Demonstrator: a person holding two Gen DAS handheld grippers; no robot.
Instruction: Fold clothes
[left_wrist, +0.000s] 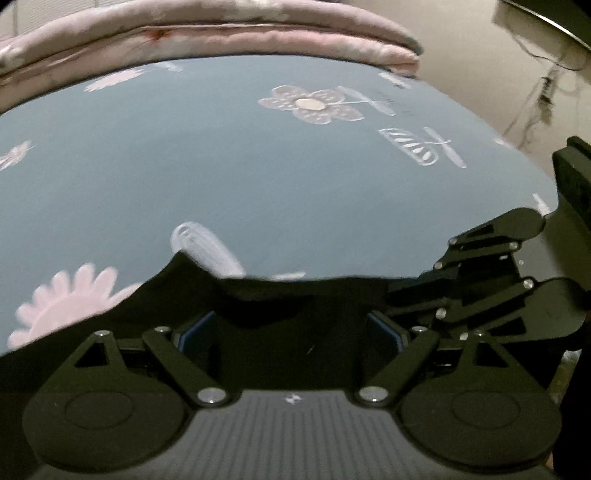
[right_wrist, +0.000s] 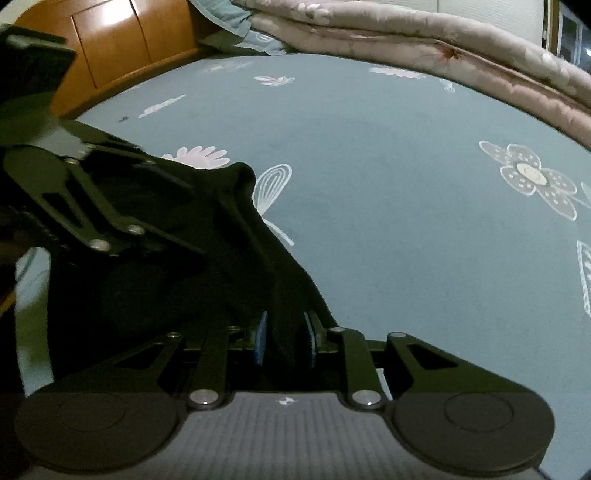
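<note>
Blue flowered bed sheet (left_wrist: 221, 166), folded pink quilt (left_wrist: 221, 37), black garment (right_wrist: 207, 258)

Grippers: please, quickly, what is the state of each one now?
Left gripper: open, jaws wide apart, black garment lying between them.
Right gripper: shut on the black garment.

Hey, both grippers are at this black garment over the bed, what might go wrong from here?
1. The left gripper stands wide open around the black garment, so that side may drop.
2. The right gripper pinches only a narrow bunched fold, which might slip out.
3. The grippers sit close together and could collide.
</note>
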